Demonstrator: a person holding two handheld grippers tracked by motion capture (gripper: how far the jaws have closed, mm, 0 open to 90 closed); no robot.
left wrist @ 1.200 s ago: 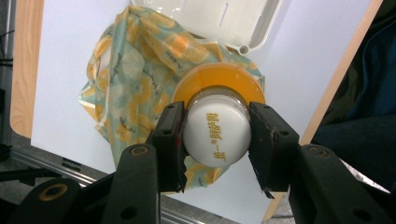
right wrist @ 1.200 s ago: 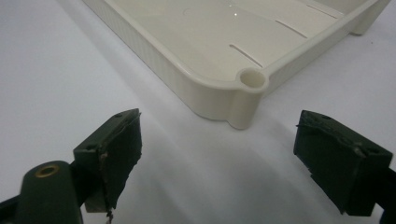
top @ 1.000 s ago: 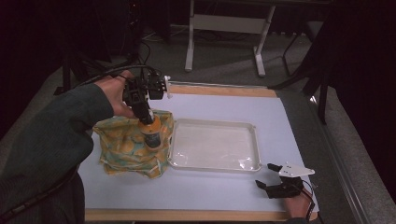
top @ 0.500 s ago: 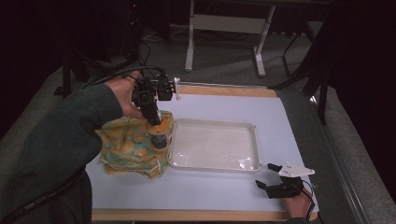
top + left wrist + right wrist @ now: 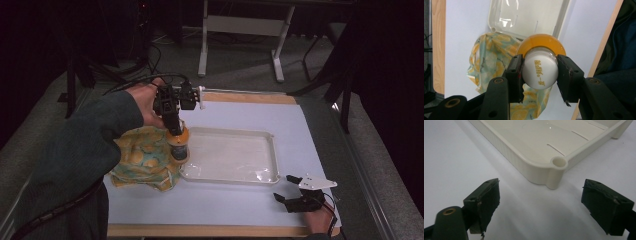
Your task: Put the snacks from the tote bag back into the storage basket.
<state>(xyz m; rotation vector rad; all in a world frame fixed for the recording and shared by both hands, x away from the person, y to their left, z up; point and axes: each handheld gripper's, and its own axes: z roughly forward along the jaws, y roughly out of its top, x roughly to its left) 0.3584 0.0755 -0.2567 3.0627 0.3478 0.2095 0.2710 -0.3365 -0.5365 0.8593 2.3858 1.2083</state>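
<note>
A table point(image 5: 240, 115) with a pale blue-white top and a wooden edge takes up most of the high view, and a person's sleeve point(image 5: 75, 150) reaches in over its left side. Near the middle of the table lies a shallow cream tray point(image 5: 267, 150), with nothing in it; in the right gripper view one rounded corner of the tray point(image 5: 554, 173) with a small round socket sits just ahead of the jaws. Touching the tray's left end is a crumpled cloth point(image 5: 142, 160) printed with yellow lemon slices on pale green. Above the cloth's right edge, right by the tray's left rim, the left gripper point(image 5: 172, 127) points down and pinches a small bottle point(image 5: 178, 145) by its white cap; in the left gripper view the two jaws press on either side of the cap of the bottle point(image 5: 540, 67), with its orange body below and the cloth point(image 5: 489, 60) beneath it. The right gripper point(image 5: 290, 192) rests on the table near the tray's near right corner, its jaws spread wide apart and holding nothing.
</note>
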